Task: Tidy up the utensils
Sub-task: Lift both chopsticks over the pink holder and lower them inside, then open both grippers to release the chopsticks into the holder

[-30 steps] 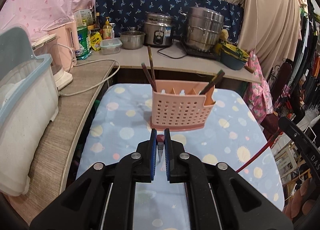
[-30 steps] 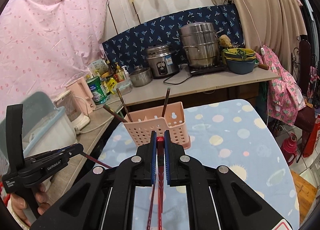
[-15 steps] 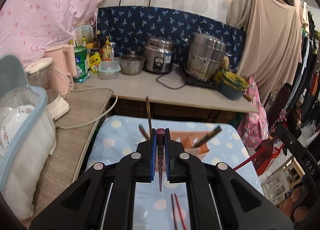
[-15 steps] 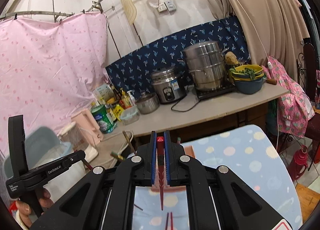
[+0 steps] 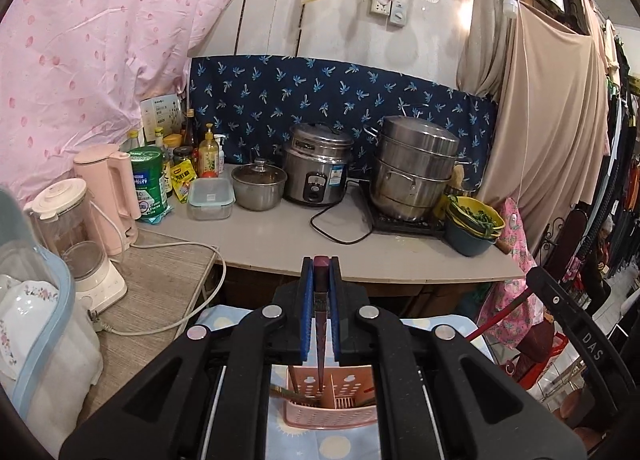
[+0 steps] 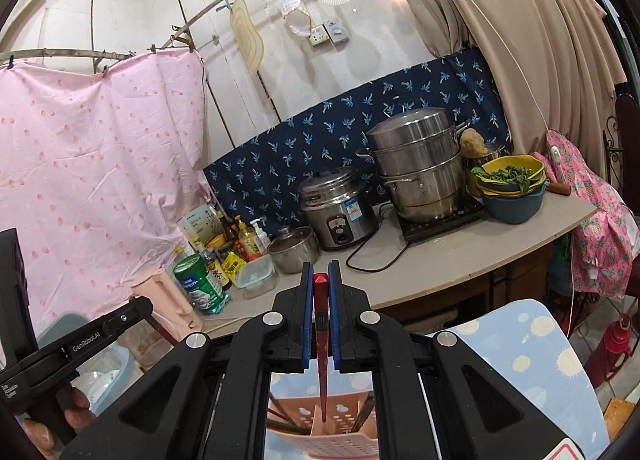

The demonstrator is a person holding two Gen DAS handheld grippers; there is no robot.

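My left gripper (image 5: 320, 316) clamps a dark chopstick (image 5: 320, 340), tip hanging over the pink utensil basket (image 5: 332, 412) on the dotted surface (image 5: 340, 446). My right gripper (image 6: 320, 320) pinches a red chopstick (image 6: 321, 360) above the same basket, where several chopsticks (image 6: 280, 426) already stand. These two look not yet dropped in; whether more remain, I cannot tell.

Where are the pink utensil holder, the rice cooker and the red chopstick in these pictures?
pink utensil holder (image 5: 332, 416): left wrist view, perforated front wall.
rice cooker (image 5: 316, 170): left wrist view, steel body above its control panel.
red chopstick (image 6: 321, 324): right wrist view, shaft between the pads.
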